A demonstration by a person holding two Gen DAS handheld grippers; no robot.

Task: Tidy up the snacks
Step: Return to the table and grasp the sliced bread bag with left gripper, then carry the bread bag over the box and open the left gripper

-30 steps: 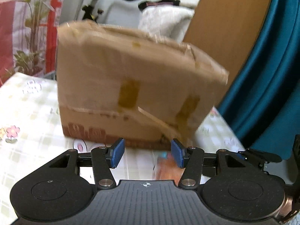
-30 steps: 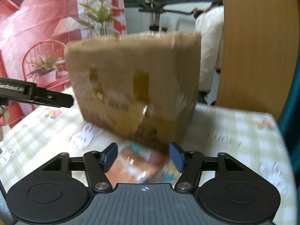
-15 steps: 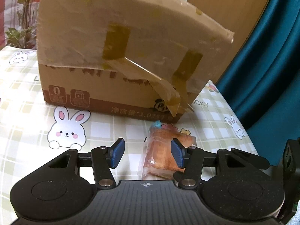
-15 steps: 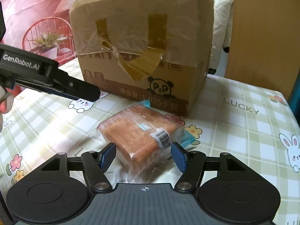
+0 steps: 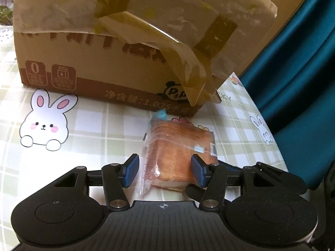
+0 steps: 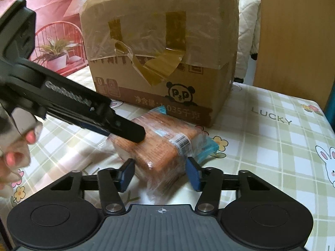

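A clear-wrapped pack of brown toast slices (image 5: pixel 178 152) lies on the checked tablecloth in front of a taped cardboard box (image 5: pixel 125 41). My left gripper (image 5: pixel 164 172) is open, its blue pads on either side of the pack's near end. In the right wrist view the same pack (image 6: pixel 161 148) lies between the open pads of my right gripper (image 6: pixel 160 174). The left gripper (image 6: pixel 127 130) reaches in from the left over the pack. The cardboard box (image 6: pixel 163 48) stands just behind.
The tablecloth (image 6: pixel 272 146) has rabbit and flower prints. The table edge runs along the right, with a teal curtain (image 5: pixel 297 62) beyond. A wooden panel (image 6: pixel 293 37) stands behind right. A red rack with potted plants (image 6: pixel 56 52) is at the back left.
Both grippers have dropped and moved forward toward the box. The toast pack now lies between the pads of each gripper, and the left gripper has come over the pack in the right view.
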